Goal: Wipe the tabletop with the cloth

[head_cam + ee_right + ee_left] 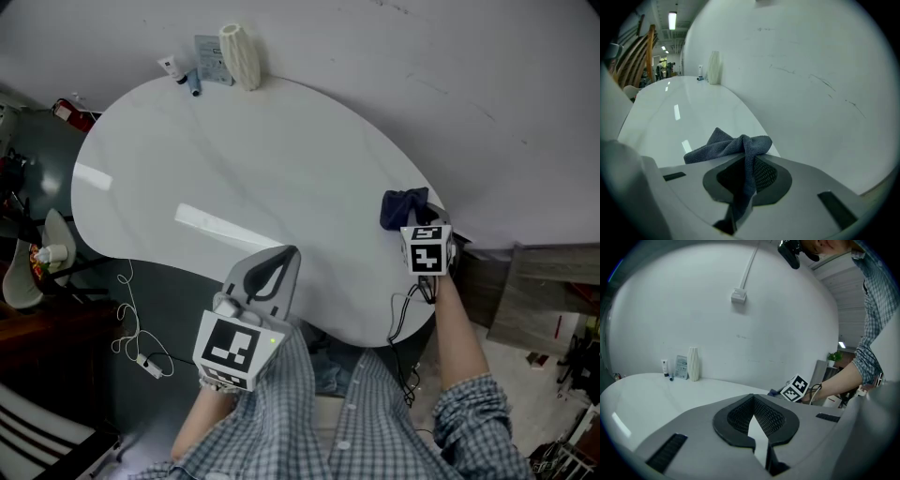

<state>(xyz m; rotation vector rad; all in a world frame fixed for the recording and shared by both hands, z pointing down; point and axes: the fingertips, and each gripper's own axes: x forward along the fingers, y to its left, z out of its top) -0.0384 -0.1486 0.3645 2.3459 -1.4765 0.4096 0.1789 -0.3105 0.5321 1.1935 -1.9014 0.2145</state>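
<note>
— Where's the cloth (pixel 401 206) lying?

— I'm clamping it in my right gripper (pixel 412 217) at the tabletop's (pixel 234 159) right edge, with the bare surface stretching away leftward. My left gripper (pixel 277 259) is hovering with jaws together, empty.

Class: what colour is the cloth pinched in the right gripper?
Dark blue-grey; the cloth shows best in the right gripper view.

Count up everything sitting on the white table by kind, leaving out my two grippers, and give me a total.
dark blue cloth: 1
white ribbed vase: 1
packet: 1
white tube: 1
small blue stick: 1
Total: 5
</note>
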